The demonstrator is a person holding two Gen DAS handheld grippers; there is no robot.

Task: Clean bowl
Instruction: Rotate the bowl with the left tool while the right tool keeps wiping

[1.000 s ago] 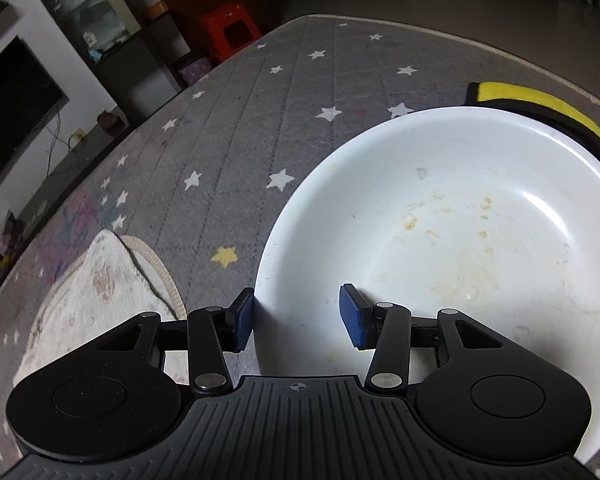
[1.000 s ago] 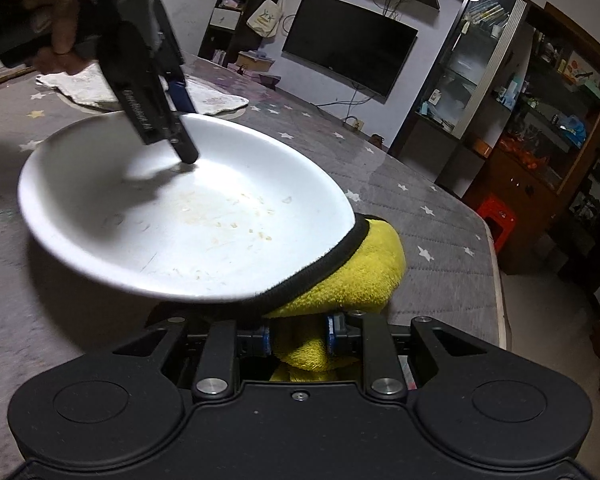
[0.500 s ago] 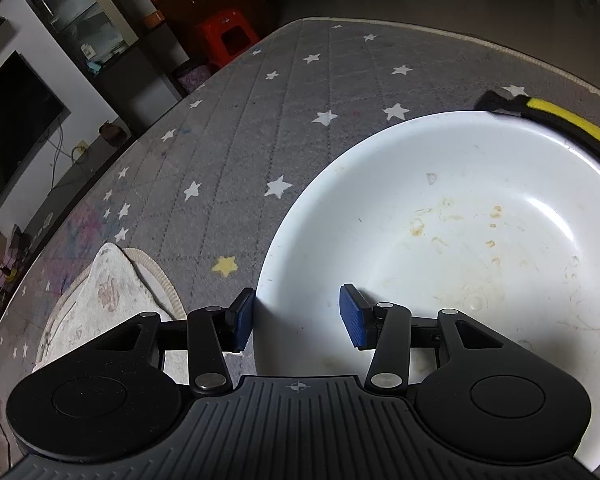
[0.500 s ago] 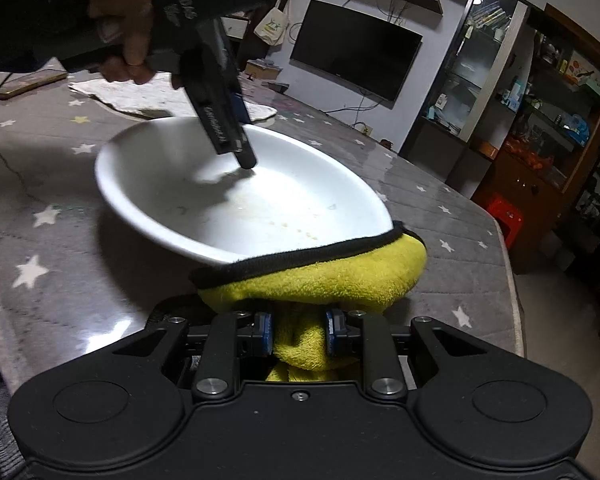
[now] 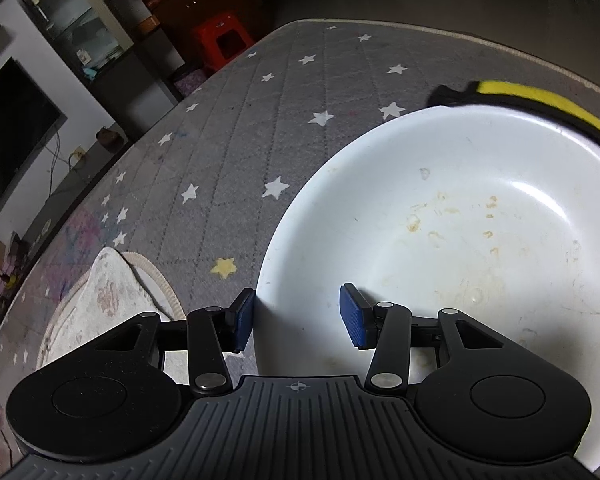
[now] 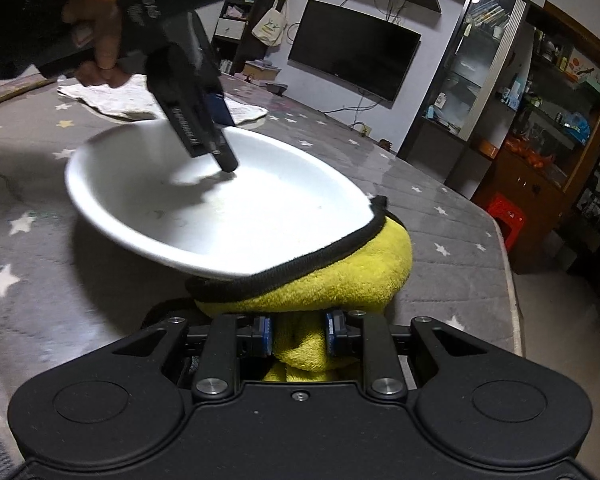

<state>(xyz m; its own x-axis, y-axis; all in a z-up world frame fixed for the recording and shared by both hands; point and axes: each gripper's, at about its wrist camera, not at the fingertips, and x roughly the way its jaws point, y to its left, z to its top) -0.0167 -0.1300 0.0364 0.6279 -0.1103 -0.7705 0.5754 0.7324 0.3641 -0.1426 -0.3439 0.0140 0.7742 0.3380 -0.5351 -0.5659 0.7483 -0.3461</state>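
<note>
A white bowl (image 5: 480, 260) with yellowish food smears sits tilted above the grey star-patterned cover (image 5: 260, 140). My left gripper (image 5: 298, 312) is shut on its near rim, one blue pad outside, the other inside against the wall. In the right wrist view that left gripper (image 6: 224, 140) reaches down into the bowl (image 6: 220, 216), gripped by a person's hand (image 6: 100, 36). My right gripper (image 6: 298, 334) is shut on a yellow cloth (image 6: 340, 280) with black edging, which presses against the bowl's rim. The cloth (image 5: 540, 96) shows at the bowl's far right edge.
A white stained rag (image 5: 108, 300) lies on the cover left of the bowl. The cover's rounded edge (image 5: 460, 28) drops off beyond the bowl. A red stool (image 5: 224, 40), shelving and a wall television (image 6: 352, 48) stand around the table.
The right gripper has shifted with the yellow cloth along the bowl's rim, drawing back slightly. The left gripper keeps its hold on the bowl and stays in place.
</note>
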